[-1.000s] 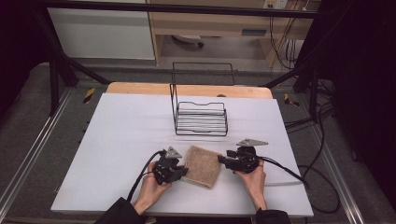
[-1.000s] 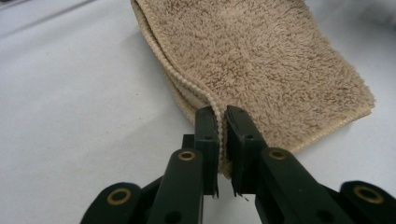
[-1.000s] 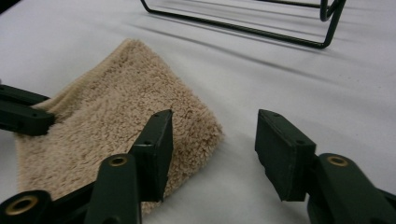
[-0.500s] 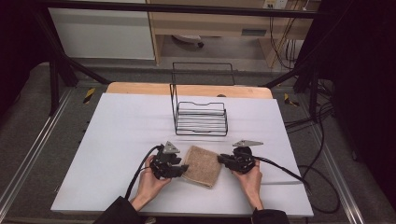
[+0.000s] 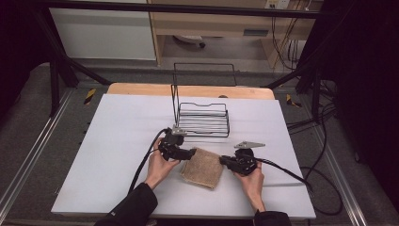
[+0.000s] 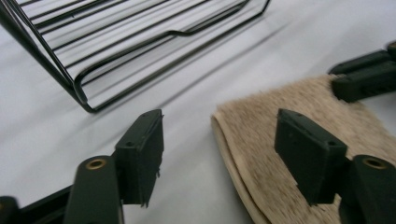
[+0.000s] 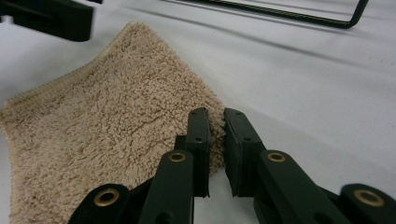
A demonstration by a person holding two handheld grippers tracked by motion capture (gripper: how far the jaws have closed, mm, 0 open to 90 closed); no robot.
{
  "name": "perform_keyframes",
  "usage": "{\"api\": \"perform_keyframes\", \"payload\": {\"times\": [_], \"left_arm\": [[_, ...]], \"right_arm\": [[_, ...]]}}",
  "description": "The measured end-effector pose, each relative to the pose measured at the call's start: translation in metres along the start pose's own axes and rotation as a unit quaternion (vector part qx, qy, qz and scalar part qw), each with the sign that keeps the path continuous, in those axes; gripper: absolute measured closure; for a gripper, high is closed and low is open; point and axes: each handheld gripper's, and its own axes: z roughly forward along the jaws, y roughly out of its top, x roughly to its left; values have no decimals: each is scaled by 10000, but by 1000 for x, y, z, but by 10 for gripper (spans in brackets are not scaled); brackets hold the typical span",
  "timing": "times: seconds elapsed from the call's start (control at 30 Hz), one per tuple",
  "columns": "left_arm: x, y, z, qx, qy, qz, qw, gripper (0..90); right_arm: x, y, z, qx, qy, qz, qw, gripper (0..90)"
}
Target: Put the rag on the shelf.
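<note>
Cloth, a beige fleecy folded square [image 5: 203,167], pinched at three o'clock by right gripper [image 7: 215,135]; left gripper [image 6: 219,154] spread at its nine o'clock edge, probably closing next.

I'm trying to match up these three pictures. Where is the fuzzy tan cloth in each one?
High view: the tan cloth lies flat on the white table, low centre, between the two grippers.
Left gripper view: it fills the lower right, under one open jaw.
Right gripper view: it spreads across the left half, its corner pinched by the jaws.
Shared landmark: the black wire rack behind it.
</note>
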Motion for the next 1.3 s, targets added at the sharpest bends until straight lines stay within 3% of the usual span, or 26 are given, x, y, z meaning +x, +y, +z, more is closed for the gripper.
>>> {"api": "perform_keyframes", "payload": {"times": [0.27, 0.53, 0.73, 0.93, 1.1, 1.3], "left_arm": [[5, 0, 25, 212, -111, -104, 9997, 519], [4, -3, 33, 228, -368, -113, 9990, 677], [2, -3, 33, 249, -443, -97, 9987, 723], [3, -2, 33, 364, -574, -297, 9972, 803], [0, -1, 33, 374, -486, -183, 9980, 823], [-1, -2, 33, 366, -469, -49, 9982, 820]], "right_arm": [[-1, 0, 0, 13, 2, -36, 10000, 798], [-1, 0, 0, 14, -16, -31, 10000, 785], [-1, 1, 0, 37, -33, 30, 10000, 745], [0, 3, -7, -104, -30, 56, 9999, 667], [0, 3, -6, -112, -56, 164, 9998, 633], [0, 2, 0, -7, -144, 235, 9996, 680]]}}
